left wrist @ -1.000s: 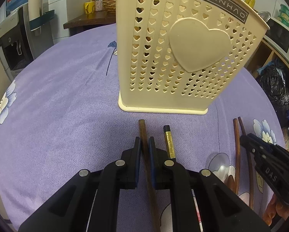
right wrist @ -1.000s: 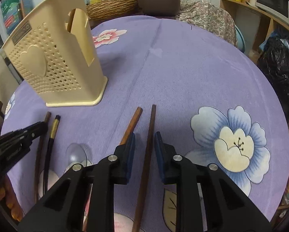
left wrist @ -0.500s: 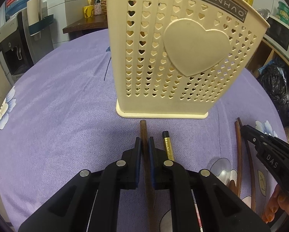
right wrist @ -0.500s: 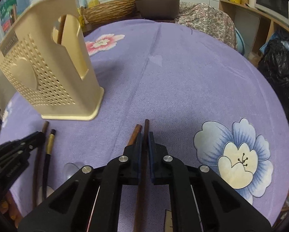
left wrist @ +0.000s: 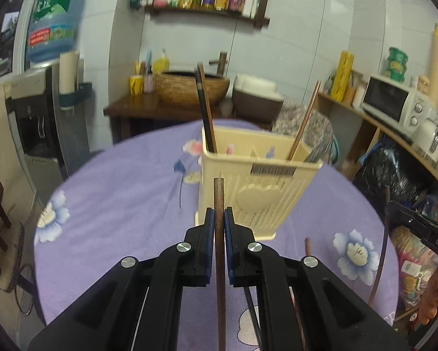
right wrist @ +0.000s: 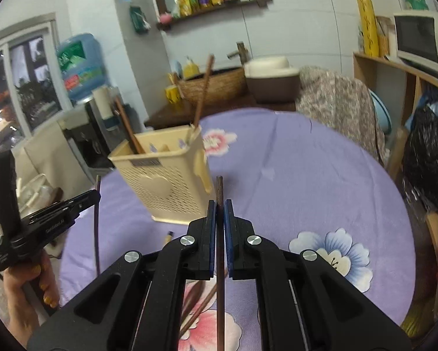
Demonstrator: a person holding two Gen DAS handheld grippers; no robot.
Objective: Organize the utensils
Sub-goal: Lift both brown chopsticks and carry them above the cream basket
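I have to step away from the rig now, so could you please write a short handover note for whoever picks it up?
Left gripper: shut on a brown chopstick, lifted off the table, in front of the holder.
Right gripper: shut on a dark chopstick, also raised.
The cream utensil holder stands on the purple tablecloth and already holds a few sticks.
Left to do: drop both held chopsticks into the holder, then collect the loose utensils on the cloth near you.
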